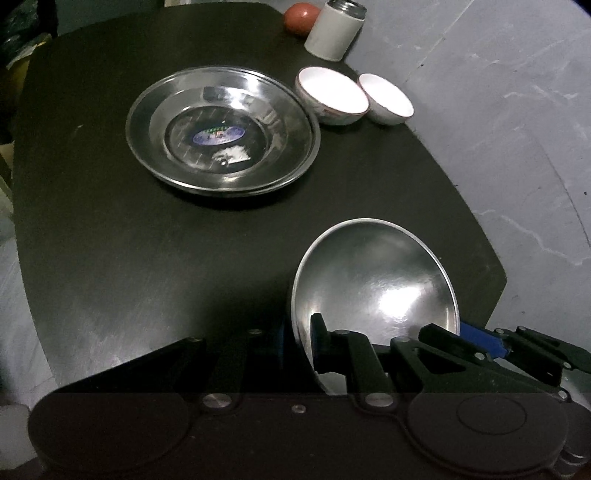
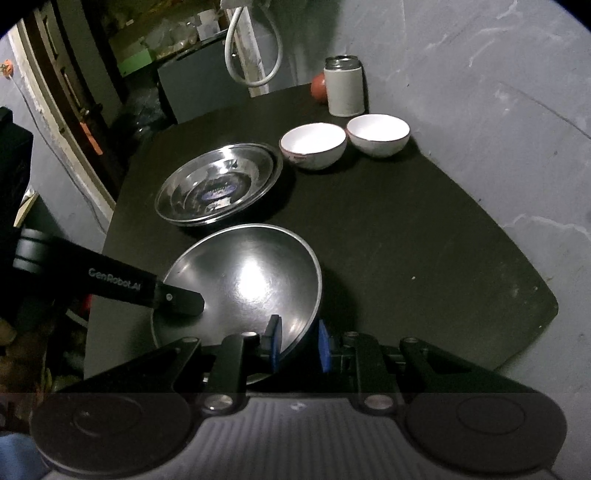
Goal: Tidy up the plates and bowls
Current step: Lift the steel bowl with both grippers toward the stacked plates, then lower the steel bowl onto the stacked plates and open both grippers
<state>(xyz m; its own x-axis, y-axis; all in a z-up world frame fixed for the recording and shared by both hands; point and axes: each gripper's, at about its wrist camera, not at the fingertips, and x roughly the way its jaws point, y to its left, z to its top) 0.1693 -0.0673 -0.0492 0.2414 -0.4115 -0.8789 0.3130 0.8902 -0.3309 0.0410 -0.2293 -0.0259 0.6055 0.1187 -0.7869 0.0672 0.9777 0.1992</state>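
Note:
A shiny steel bowl (image 1: 376,280) (image 2: 243,273) hangs tilted over the near part of the dark table (image 1: 110,240). My left gripper (image 1: 300,334) is shut on its left rim, one pad inside and one outside. Its black finger (image 2: 181,300) shows on that rim in the right wrist view. My right gripper (image 2: 298,345) (image 1: 460,334) clamps the opposite rim, blue pads on either side of the wall. Farther back lie stacked steel plates (image 1: 258,110) (image 2: 218,184) with a blue sticker. Two white bowls (image 1: 330,94) (image 1: 386,98) (image 2: 312,142) (image 2: 378,131) stand side by side beyond them.
A white canister (image 1: 334,31) (image 2: 343,88) with a metal top and a red round fruit (image 1: 301,16) (image 2: 318,88) stand at the far corner. The table's right edge (image 2: 517,258) runs along a grey floor. Cluttered shelves and a hose lie behind the table.

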